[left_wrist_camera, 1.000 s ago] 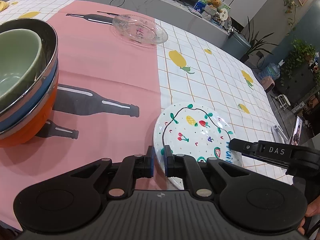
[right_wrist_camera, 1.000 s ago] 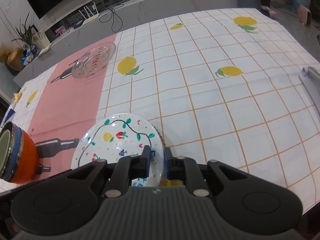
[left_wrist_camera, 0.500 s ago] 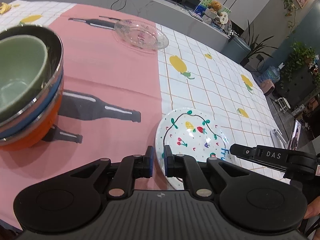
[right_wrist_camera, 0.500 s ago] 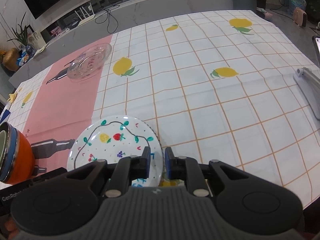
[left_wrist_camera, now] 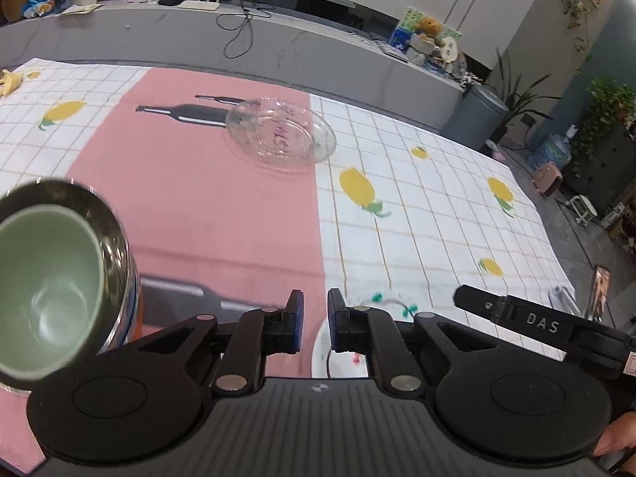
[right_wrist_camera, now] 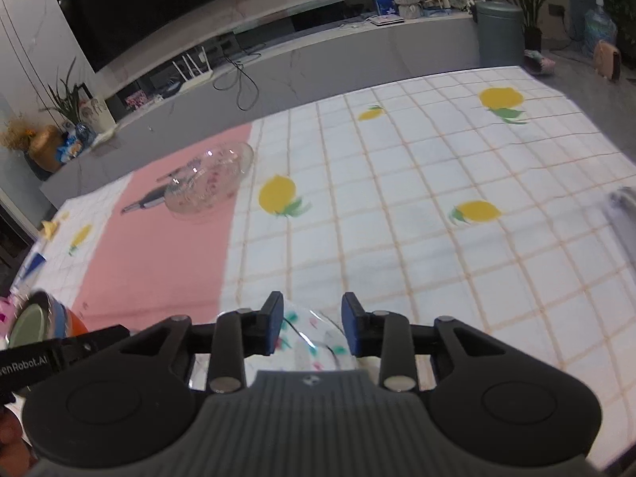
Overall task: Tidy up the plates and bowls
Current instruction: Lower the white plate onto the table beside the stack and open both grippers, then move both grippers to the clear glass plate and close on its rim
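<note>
A white plate painted with fruit (right_wrist_camera: 314,342) lies on the table near the front edge, mostly hidden under my grippers; its edge also shows in the left wrist view (left_wrist_camera: 342,353). My right gripper (right_wrist_camera: 312,324) is open above it, jaws apart on either side, not gripping. My left gripper (left_wrist_camera: 315,320) is slightly open and empty, just left of the plate. A clear glass plate (left_wrist_camera: 280,135) sits farther back on the pink strip, also in the right wrist view (right_wrist_camera: 208,183). A stack of bowls, green (left_wrist_camera: 43,286) inside steel, blue and orange, stands at the left (right_wrist_camera: 37,320).
The table carries a white checked cloth with lemons (right_wrist_camera: 437,206) and a pink strip (left_wrist_camera: 206,198). A grey counter (left_wrist_camera: 278,51) runs behind the table. A pale object (right_wrist_camera: 624,214) lies at the right edge. A banana peel (left_wrist_camera: 8,81) lies far left.
Both grippers have lifted and tilted up, so the painted plate slid low in both views. My right gripper has opened off the plate's rim. The left jaws have parted a little.
</note>
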{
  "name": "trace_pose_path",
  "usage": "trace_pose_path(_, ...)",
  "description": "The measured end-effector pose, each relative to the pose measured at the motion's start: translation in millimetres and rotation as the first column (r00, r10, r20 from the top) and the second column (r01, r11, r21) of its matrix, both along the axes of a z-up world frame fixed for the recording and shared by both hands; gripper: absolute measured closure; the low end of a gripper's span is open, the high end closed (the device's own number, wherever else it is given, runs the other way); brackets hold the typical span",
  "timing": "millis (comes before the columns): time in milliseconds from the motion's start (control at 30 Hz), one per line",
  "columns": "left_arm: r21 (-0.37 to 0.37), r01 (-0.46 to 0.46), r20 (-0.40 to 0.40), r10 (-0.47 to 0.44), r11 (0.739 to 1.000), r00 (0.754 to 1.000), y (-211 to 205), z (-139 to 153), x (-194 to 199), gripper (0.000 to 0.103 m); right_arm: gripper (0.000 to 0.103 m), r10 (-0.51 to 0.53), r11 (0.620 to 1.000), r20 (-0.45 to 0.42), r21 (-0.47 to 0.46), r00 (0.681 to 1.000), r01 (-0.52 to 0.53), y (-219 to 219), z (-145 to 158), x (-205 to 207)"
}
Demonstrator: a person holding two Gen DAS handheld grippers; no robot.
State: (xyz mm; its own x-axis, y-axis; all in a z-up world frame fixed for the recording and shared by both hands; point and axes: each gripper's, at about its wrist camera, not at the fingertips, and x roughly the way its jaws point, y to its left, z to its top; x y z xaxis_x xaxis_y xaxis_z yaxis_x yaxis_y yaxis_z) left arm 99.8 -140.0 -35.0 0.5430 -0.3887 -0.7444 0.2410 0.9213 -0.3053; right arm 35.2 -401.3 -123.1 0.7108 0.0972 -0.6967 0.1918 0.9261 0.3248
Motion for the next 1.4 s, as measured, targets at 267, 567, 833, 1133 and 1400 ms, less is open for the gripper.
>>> trace_pose_path(267, 0.038, 0.019, 0.032, -0.020, 0.999, 0.999, -9, 27, 44, 0.090, 0.070, 0.009, 0.986, 0.067, 0.163, 0.998, -0.020, 1, 6, 52)
trace_pose_path(567, 0.133, 0.060, 0.081, -0.071, 0.989, 0.994, -11, 60, 120, 0.089, 0.070, 0.018, 0.958, 0.091, 0.284, 0.996, -0.044, 5, 7, 124)
trace_pose_path(833, 0.216, 0.086, 0.008, -0.089, 0.973, 0.996, -18, 30, 194, 0.077, 0.070, 0.004, 0.934, -0.001, 0.358, 1.000, -0.003, 4, -26, 177)
trace_pose_path(1133, 0.278, 0.087, -0.060, -0.073, 0.956, 0.995, -8, -21, 244, 0.077, 0.072, -0.041, 0.929, -0.039, 0.367, 0.998, 0.053, 3, -48, 217)
trace_pose_path(1400, 0.263, 0.095, -0.090, -0.074, 0.960, 0.993, -2, -35, 267, 0.076, 0.079, -0.080, 0.905, -0.070, 0.414, 0.994, 0.102, -5, -60, 230)
